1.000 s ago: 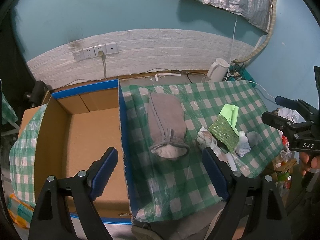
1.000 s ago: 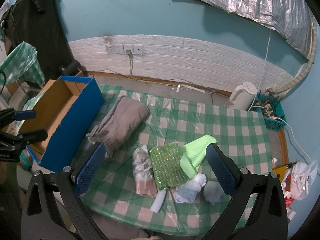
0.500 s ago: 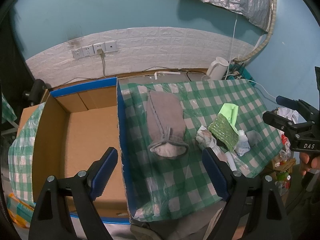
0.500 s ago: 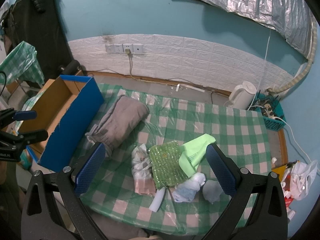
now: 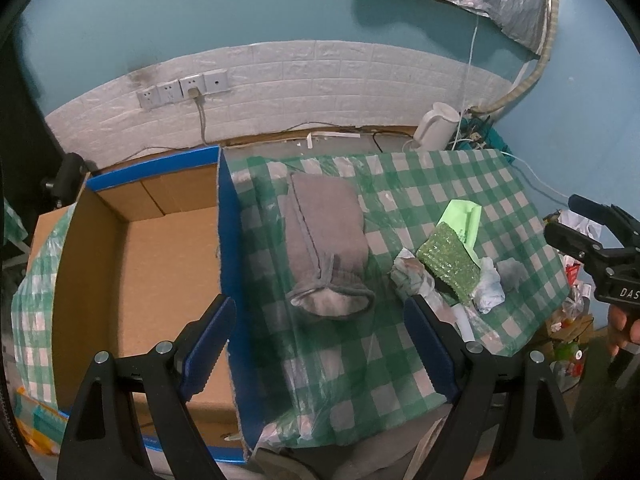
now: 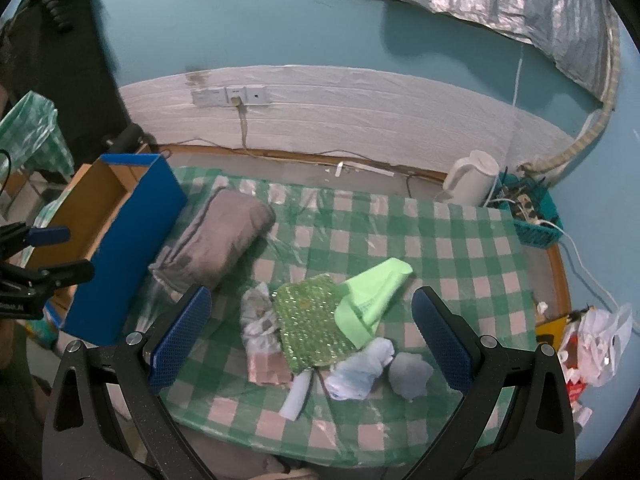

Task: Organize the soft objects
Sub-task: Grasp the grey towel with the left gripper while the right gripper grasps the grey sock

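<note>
Two grippers hover with jaws wide apart and nothing between them. The left gripper (image 5: pixel 320 344) hangs over the blue edge of a cardboard box (image 5: pixel 160 264), near a folded grey garment (image 5: pixel 326 248) on the green checked table (image 6: pixel 460 248). The right gripper (image 6: pixel 310 336) faces a green sequined pouch (image 6: pixel 312 328) among small cloths.

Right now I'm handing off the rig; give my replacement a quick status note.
Left gripper: open, empty, above the seam between box and table.
Right gripper: open, empty, over the small pile.
Grey folded garment lies on the checked tablecloth beside the cardboard box.
Green sparkly pad, light green cloth, crumpled bags sit clustered.
Done: nothing visible in the box.
Left: everything soft.
</note>
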A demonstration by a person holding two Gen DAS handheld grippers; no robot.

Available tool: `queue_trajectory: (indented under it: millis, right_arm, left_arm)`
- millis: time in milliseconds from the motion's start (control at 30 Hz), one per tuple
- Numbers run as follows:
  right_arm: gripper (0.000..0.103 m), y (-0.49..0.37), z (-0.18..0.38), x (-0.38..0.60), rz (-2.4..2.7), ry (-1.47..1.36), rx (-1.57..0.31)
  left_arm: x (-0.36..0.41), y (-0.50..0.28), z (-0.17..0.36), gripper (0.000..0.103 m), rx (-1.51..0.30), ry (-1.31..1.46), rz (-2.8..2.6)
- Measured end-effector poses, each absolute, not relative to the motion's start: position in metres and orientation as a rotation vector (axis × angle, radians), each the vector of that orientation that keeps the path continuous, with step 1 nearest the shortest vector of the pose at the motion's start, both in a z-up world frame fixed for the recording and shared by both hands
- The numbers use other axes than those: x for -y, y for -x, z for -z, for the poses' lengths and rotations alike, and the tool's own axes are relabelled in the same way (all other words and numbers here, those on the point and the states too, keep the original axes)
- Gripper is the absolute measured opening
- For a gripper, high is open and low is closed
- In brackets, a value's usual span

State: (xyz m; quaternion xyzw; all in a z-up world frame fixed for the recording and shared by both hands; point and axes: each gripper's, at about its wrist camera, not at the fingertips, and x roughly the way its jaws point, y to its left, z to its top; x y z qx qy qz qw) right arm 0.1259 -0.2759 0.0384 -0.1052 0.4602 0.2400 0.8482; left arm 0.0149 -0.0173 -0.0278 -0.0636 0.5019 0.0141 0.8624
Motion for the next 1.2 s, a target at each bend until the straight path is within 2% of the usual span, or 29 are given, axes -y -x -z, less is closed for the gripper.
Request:
queue_trajectory:
  millis: [633, 1200]
  right_arm:
    - [0.101, -0.154, -0.006, 0.338, -0.333, 0.147, -1.045]
    - [0.101, -0.174, 0.042, 0.356, -0.277, 0.140, -1.153]
  left_arm:
    - [0.030, -0.061, 0.050, 0.087, -1.138, 0.136, -0.004]
    - [0.035, -0.110, 0.099, 0.087, -1.243, 0.178, 0.012]
